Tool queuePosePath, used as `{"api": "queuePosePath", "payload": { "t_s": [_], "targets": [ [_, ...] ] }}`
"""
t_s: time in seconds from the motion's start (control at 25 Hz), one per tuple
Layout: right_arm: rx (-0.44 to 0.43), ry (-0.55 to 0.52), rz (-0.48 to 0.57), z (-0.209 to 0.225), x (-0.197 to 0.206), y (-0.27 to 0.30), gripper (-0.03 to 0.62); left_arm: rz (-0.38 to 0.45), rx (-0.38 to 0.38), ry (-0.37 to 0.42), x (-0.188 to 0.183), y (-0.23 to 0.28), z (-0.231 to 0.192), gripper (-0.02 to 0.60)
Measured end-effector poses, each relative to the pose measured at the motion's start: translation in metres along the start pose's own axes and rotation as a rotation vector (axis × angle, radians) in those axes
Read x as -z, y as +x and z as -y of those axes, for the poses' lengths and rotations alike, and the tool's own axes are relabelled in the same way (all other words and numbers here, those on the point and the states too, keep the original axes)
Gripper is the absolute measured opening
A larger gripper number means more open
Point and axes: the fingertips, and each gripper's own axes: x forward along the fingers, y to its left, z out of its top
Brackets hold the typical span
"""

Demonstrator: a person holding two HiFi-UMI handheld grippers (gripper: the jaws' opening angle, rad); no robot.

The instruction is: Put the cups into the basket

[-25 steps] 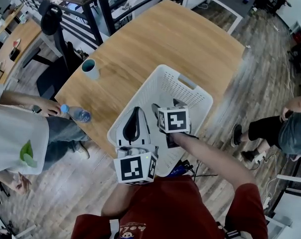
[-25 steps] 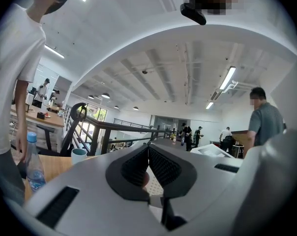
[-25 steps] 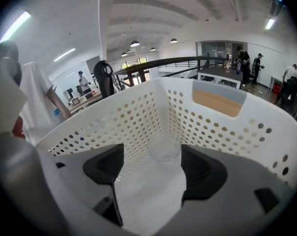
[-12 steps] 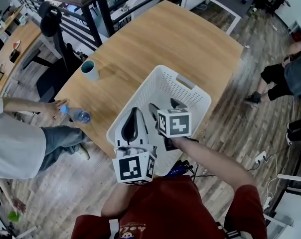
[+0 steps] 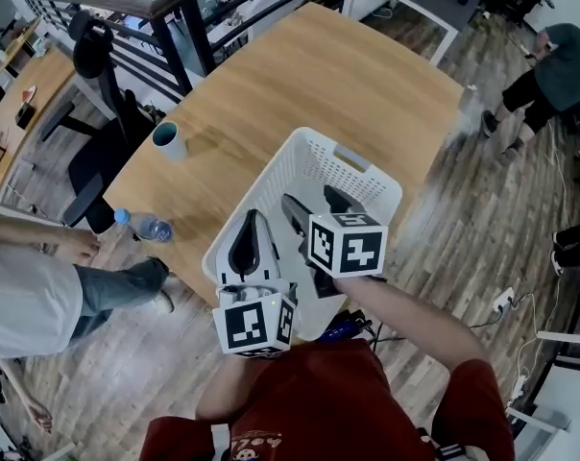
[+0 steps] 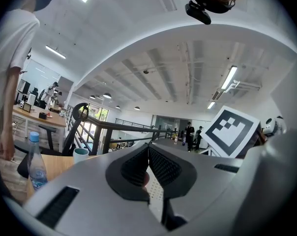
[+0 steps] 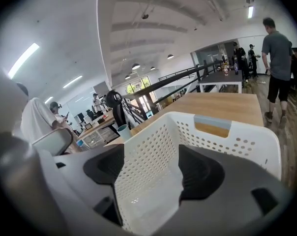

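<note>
Standing spread, the jaws of the right gripper [image 7: 151,170] framed only the perforated wall of the white basket [image 7: 153,146], above its interior. Left gripper [image 6: 148,154]: jaws pressed together, gripping nothing, held at the basket's near-left rim. Cup [image 5: 169,139], teal inside: upright on the tabletop [image 5: 300,75], well apart from the basket, toward the left edge. Water bottle [image 5: 148,226], blue cap: standing at the tabletop's left edge, near a person's hand [image 5: 79,248].
</note>
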Motion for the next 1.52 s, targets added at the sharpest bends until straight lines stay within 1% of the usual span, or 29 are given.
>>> {"api": "queuePosePath", "payload": {
  "t_s": [0.12, 0.36, 0.48, 0.64, 0.76, 0.88, 1.0, 1.08, 1.36, 1.52],
  "targets": [
    [-0.023, -0.016, 0.042, -0.007, -0.009, -0.011, 0.342, 0.0, 0.004, 0.004, 0.0, 0.001, 0.0, 0.008],
    [-0.032, -0.158, 0.175, -0.028, -0.032, -0.035, 0.339, -0.005, 0.001, 0.002, -0.001, 0.001, -0.001, 0.008],
    [-0.041, -0.182, 0.221, -0.032, -0.036, -0.045, 0.337, -0.007, 0.001, -0.001, 0.0, 0.001, 0.0, 0.008],
    [-0.021, -0.244, 0.298, -0.037, -0.039, -0.058, 0.327, -0.007, 0.002, 0.001, 0.0, 0.002, 0.0, 0.008],
    [-0.004, -0.27, 0.343, -0.038, -0.04, -0.068, 0.304, -0.005, 0.004, 0.002, 0.0, 0.002, 0.0, 0.008],
    [0.011, -0.284, 0.366, -0.036, -0.039, -0.075, 0.273, -0.005, 0.005, 0.001, 0.0, 0.002, -0.001, 0.008],
    [0.023, -0.302, 0.382, -0.035, -0.04, -0.08, 0.267, -0.006, 0.005, 0.002, 0.0, 0.002, -0.001, 0.008],
    [0.03, -0.313, 0.398, -0.033, -0.042, -0.085, 0.25, -0.007, 0.004, 0.004, 0.0, 0.002, -0.001, 0.008],
    [0.057, -0.357, 0.421, -0.03, -0.042, -0.094, 0.163, -0.008, -0.003, 0.005, -0.001, 0.002, -0.001, 0.008],
    [0.069, -0.37, 0.433, -0.028, -0.039, -0.096, 0.144, -0.009, -0.005, 0.009, 0.0, 0.002, -0.001, 0.008]
  ]
}}
